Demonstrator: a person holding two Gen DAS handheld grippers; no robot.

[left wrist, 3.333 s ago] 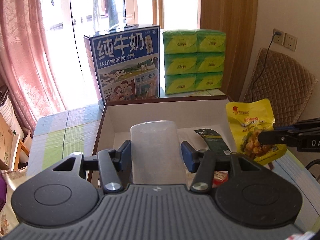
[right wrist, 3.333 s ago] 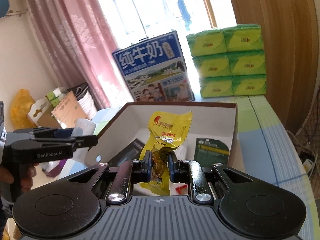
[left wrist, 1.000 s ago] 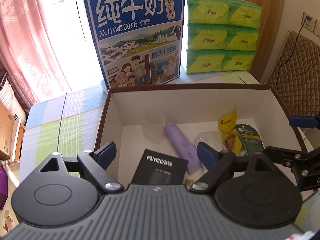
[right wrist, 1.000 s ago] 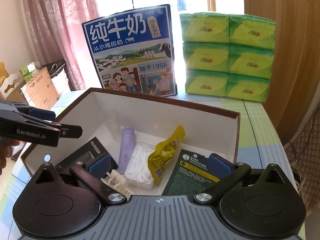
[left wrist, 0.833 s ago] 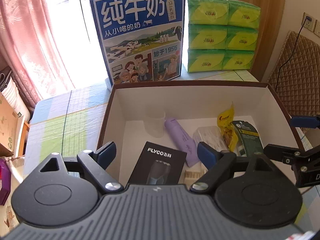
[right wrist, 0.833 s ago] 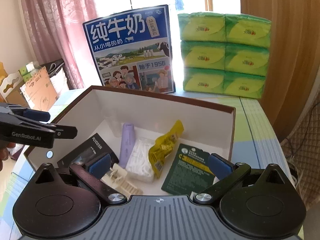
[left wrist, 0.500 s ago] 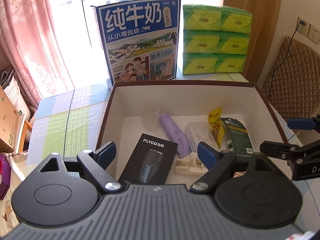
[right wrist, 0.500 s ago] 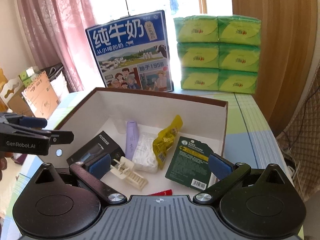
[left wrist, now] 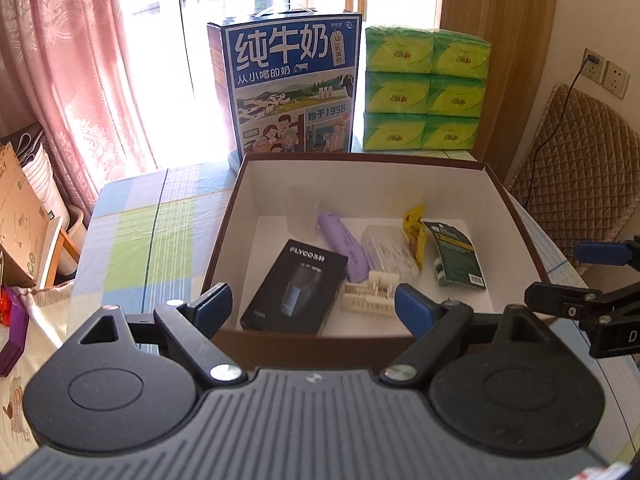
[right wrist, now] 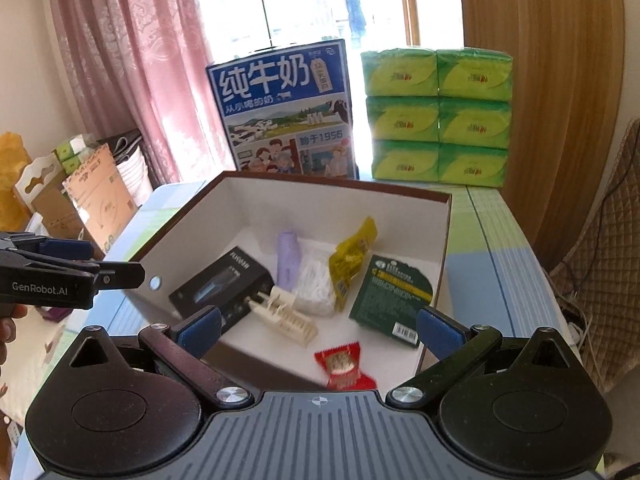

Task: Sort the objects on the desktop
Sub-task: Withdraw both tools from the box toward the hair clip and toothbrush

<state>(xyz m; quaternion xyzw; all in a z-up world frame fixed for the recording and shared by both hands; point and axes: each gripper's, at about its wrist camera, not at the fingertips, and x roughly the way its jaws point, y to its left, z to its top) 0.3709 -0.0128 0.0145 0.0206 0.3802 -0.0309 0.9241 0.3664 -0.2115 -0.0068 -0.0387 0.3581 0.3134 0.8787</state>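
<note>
Sunlit from the window behind, the checked table carries a brown white-lined cardboard box, over whose near edge the left claw and right claw hover wide open and empty, the red wrapped candy lying just ahead of the right one.

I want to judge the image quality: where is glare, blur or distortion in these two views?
Left wrist view: the bright window is overexposed, and the clear plastic cup almost fades into the white box wall. Right wrist view: the red candy wrapper is slightly soft, and the fisheye bends the brown box rim.
</note>
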